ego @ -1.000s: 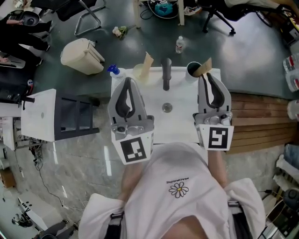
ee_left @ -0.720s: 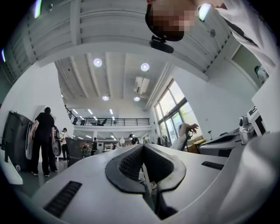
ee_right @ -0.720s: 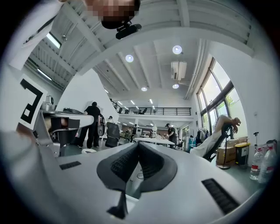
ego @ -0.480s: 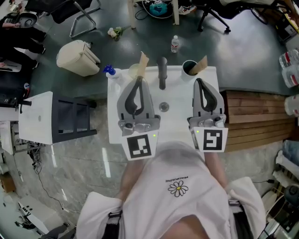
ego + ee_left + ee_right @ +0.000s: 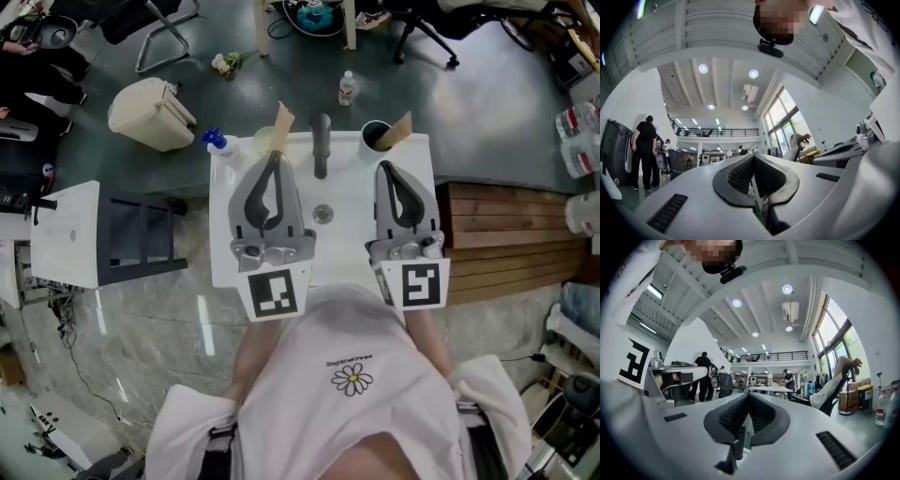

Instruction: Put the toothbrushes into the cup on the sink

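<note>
Holding L gripper (image 5: 275, 161) w/ jaws pressed together, tips touching, pinching nothing. Holding R gripper (image 5: 384, 170) the same way: jaws together, nothing between. Confirming both in the gripper views: L gripper (image 5: 753, 157) and R gripper (image 5: 748, 394) pads meeting at the tips, only a small oval gap behind them.

Hovering both over the white sink (image 5: 223, 225), L over the left half, R over the right half, tips pointing at the back edge. Facing marker cubes toward the head cam.

Pointing L tip just beside the pale cup (image 5: 263, 142) at the sink's back-left. Pointing R tip near the dark cup (image 5: 374, 137) at back-right. Seeing a tan flat piece (image 5: 282, 119) tilting out of the pale cup and a second tan piece (image 5: 402, 129) tilting out of the dark cup. Too small to tell if these are toothbrushes.

Seeing the faucet (image 5: 320, 145) between the cups and the drain (image 5: 322, 215) between the grippers. Spotting a blue bottle top (image 5: 215, 141) at the back-left corner.

Farther out: beige bin (image 5: 150, 112) and water bottle (image 5: 347, 87) standing on the floor behind the sink, dark rack (image 5: 141, 239) to the left, wood decking (image 5: 506, 239) to the right.

Looking up into the room in both gripper views: ceiling lights, tall windows (image 5: 785, 126), balcony railing (image 5: 773, 356), person in black (image 5: 643, 152) standing.
</note>
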